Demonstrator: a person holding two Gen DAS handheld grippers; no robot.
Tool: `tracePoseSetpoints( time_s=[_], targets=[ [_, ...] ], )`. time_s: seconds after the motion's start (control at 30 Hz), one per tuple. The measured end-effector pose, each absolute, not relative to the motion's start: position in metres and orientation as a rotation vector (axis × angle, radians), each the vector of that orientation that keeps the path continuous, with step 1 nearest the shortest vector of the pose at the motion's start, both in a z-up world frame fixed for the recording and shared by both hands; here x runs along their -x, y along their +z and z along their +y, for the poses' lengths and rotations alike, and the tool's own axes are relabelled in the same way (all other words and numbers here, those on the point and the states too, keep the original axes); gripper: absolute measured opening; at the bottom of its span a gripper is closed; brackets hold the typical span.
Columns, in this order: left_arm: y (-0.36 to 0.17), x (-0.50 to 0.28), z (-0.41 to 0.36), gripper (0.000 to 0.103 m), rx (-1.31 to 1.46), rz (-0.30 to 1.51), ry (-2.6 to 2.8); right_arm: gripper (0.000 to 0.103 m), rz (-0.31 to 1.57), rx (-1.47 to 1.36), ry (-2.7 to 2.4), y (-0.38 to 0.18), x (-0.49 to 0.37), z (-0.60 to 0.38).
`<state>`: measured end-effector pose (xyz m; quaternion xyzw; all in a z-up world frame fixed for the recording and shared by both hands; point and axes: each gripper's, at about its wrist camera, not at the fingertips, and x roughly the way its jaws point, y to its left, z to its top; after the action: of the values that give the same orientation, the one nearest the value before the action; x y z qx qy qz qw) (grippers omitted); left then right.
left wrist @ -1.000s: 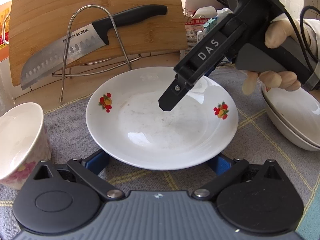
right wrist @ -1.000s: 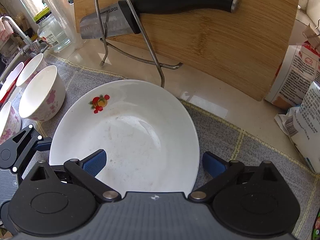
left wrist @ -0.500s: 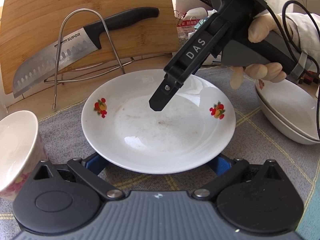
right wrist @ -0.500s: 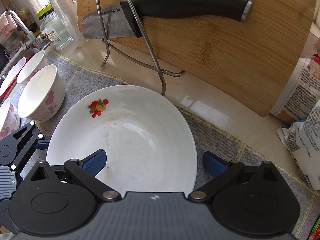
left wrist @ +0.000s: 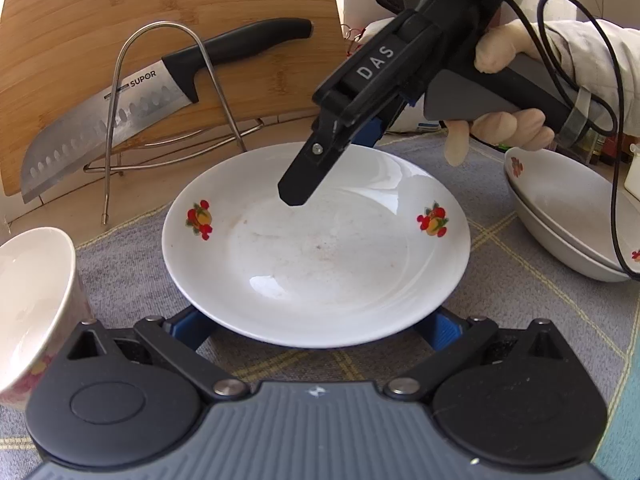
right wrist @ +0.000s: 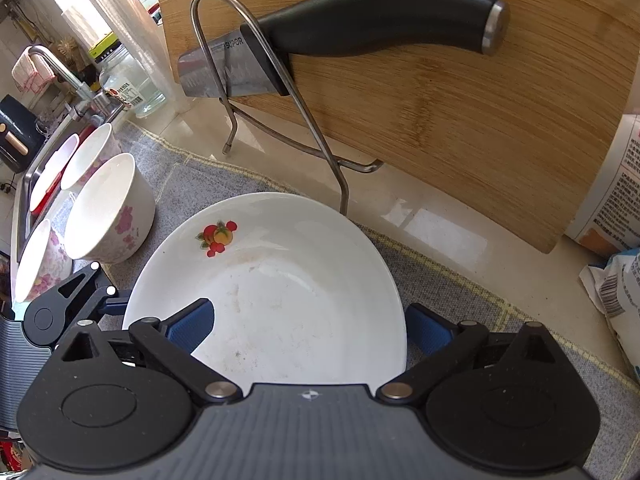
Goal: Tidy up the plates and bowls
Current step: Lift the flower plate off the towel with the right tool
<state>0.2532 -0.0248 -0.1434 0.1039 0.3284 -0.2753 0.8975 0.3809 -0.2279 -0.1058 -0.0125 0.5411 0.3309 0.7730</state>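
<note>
A white plate (left wrist: 320, 256) with fruit decals lies on the grey mat (left wrist: 520, 300). My left gripper (left wrist: 316, 324) is open at the plate's near rim, and that rim overhangs and hides its blue fingertips (left wrist: 192, 326). The right gripper (left wrist: 332, 164), held by a gloved hand (left wrist: 500, 120), hangs over the plate's far side. In the right wrist view the right gripper (right wrist: 308, 324) stands open astride the plate (right wrist: 288, 280): the left pad (right wrist: 192, 320) is over the inside and the right one is outside the rim. Two stacked plates (left wrist: 568, 216) sit to the right.
A bamboo cutting board (right wrist: 440, 100) leans at the back, with a large knife (left wrist: 120, 116) in a wire rack (right wrist: 304, 112) before it. Floral bowls (right wrist: 108, 208) stand left of the plate, towards the sink (right wrist: 28, 184). Paper bags (right wrist: 616, 288) lie at the right.
The right gripper has drifted a little left over the plate and closer to the cutting board. The left view has shifted, so the near bowl slides further out on the left. The plate stays put.
</note>
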Motion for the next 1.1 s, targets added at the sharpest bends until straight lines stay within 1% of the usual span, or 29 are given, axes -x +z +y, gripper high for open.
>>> tracePoseSetpoints(
  time_s=[0.17, 0.23, 1.1],
  targets=[
    [-0.1436, -0.2527, -0.0250, 0.103, -0.215, 0.679, -0.570, 0.098, 1.177, 0.022, 0.742, -0.1049, -0.3810, -0.2261],
    [-0.1437, -0.2526, -0.0251, 0.103, -0.215, 0.679, -0.570, 0.097, 1.179, 0.025, 0.751, -0.1048, -0.3811, -0.2249],
    [-0.1411, -0.2538, -0.0289, 0.102, -0.223, 0.690, -0.575, 0.097, 1.189, 0.028, 0.760, -0.1040, -0.3811, -0.2225]
  ],
)
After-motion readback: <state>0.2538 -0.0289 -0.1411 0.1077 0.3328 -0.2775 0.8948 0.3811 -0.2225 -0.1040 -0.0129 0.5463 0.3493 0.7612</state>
